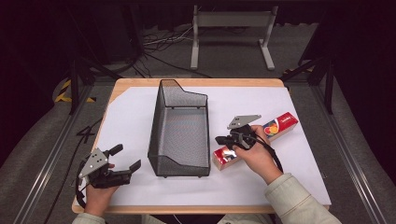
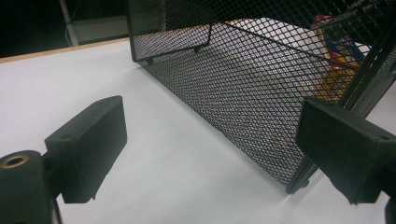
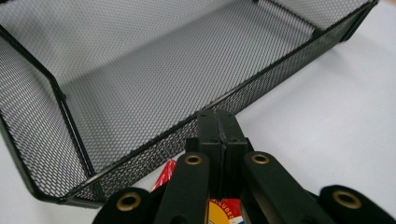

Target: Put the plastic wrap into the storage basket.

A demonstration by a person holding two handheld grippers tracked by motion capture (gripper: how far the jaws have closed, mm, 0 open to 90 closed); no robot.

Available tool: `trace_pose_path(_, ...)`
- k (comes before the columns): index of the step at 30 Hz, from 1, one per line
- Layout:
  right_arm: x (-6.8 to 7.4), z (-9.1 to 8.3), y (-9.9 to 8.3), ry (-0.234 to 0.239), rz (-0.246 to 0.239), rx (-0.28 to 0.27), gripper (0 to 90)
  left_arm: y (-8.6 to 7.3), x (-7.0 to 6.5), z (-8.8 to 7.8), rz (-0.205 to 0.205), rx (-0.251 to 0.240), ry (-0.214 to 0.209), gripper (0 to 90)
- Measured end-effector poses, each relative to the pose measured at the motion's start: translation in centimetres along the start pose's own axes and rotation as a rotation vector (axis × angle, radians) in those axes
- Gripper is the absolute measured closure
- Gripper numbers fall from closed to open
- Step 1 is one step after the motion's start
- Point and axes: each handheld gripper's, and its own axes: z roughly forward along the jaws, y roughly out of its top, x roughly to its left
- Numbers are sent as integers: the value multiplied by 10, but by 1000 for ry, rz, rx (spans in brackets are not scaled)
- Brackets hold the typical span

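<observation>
1. Fingers of the right gripper [image 1: 227, 140] are sitting fully closed, pads pressed together with nothing between them, as the right gripper view is showing; they are hovering over the near end of the red carton [image 1: 256, 140] without gripping it.
2. Red carton is lying flat on the white desk [image 1: 130, 121], just beside the right wall of the black mesh basket [image 1: 180, 130] and angled away from it (its far end is pointing toward the desk's right edge).
3. Left gripper [image 1: 126, 157] is resting near the desk's front-left corner, fingers [image 2: 88, 147] spread wide and empty, aimed at the basket's left wall.
4. Step in hand, by judgement: the right gripper is approaching the carton for a pickup, with the basket standing empty.
5. Next move is calling for the right fingers to open wider than the carton, straddle its sides, then close before lifting it over the basket rim.
</observation>
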Motion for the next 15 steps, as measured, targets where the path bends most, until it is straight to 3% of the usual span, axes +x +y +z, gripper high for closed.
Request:
trace_pose_path(10,1,23,-1,15,11,120,900,0,0,0,4,5,1,100)
trace_pose_path(15,-1,28,-1,24,22,140,900,-1,0,1,2,8,1,100)
